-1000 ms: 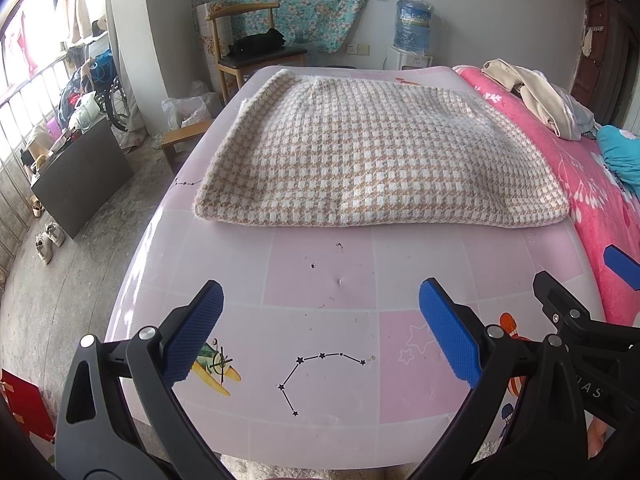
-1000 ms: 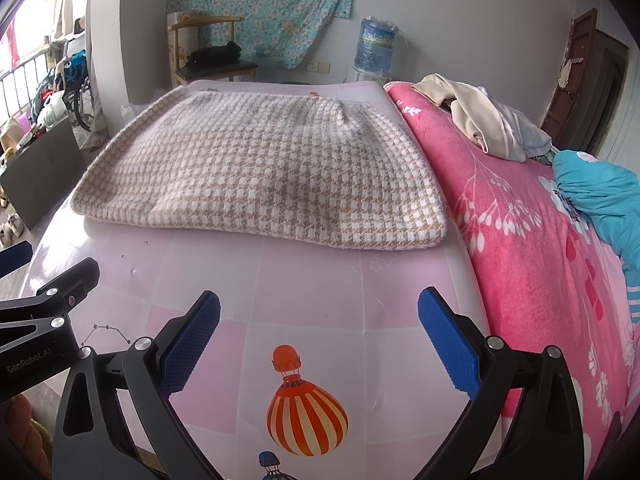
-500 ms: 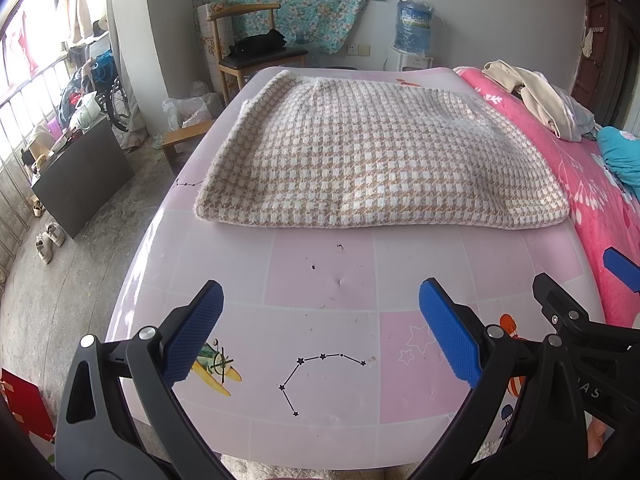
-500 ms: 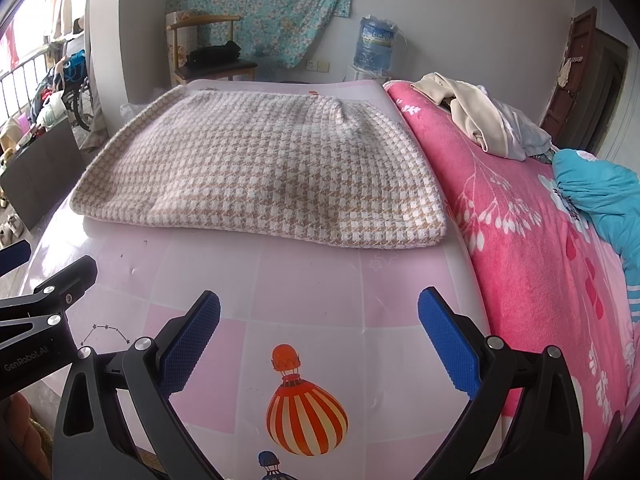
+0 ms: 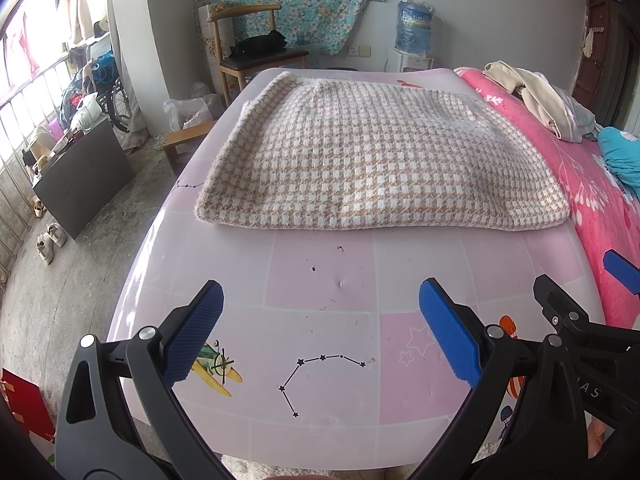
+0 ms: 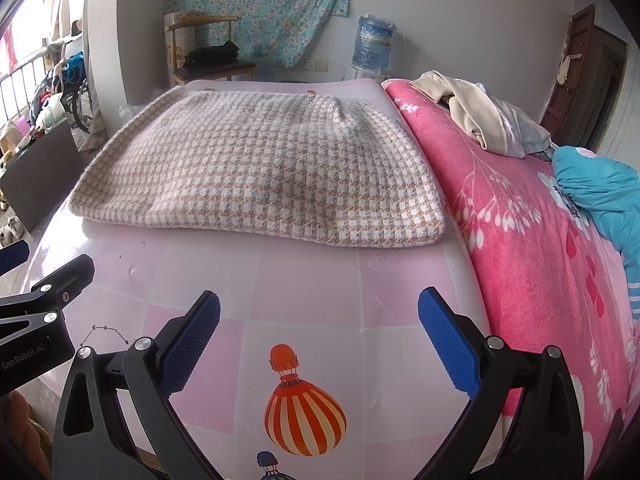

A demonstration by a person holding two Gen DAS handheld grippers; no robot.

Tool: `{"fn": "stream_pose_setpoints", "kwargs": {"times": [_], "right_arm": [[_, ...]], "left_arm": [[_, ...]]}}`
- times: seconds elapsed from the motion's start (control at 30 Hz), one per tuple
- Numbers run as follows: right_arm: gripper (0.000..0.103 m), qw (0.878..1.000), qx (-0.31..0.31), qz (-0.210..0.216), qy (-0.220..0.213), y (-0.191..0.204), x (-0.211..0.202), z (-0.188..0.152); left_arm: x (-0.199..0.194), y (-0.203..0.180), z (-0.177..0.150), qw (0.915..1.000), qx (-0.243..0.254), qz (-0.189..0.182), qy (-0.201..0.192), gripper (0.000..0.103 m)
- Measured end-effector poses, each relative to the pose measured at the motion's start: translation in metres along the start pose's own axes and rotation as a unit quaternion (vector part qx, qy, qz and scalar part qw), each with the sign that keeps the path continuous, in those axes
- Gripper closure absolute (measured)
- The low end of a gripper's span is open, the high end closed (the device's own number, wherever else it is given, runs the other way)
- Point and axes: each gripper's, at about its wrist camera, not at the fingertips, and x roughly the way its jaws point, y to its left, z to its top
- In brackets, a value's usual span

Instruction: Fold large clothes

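A beige-and-white houndstooth knit garment [image 5: 372, 160] [image 6: 260, 172] lies folded into a flat rectangle on the far half of a pink patterned mat [image 5: 320, 272] [image 6: 312, 280]. My left gripper [image 5: 320, 320] hovers open over the mat's near part, well short of the garment's front edge, with nothing between its blue pads. My right gripper [image 6: 318, 328] stands open beside it over the balloon print, also empty. Each gripper shows at the edge of the other's view.
A pink flowered blanket [image 6: 540, 248] lies to the right, with a heap of cream clothes [image 6: 476, 116] and a teal garment [image 6: 600, 196] on it. A wooden chair [image 5: 256, 52] and a water bottle [image 5: 414, 28] stand at the far wall. Bare floor and clutter [image 5: 80, 100] lie left.
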Motion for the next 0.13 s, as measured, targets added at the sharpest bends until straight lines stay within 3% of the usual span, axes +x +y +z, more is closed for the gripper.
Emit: {"fn": "stream_pose_setpoints", "kwargs": {"times": [0.13], "right_arm": [[0.006,1.000,0.000,0.000,0.001,-0.0012,0.0006,-0.0020]], "left_arm": [[-0.0001,-0.0002,0.0001,1.0000,0.000,-0.001,0.000,0.008]]}}
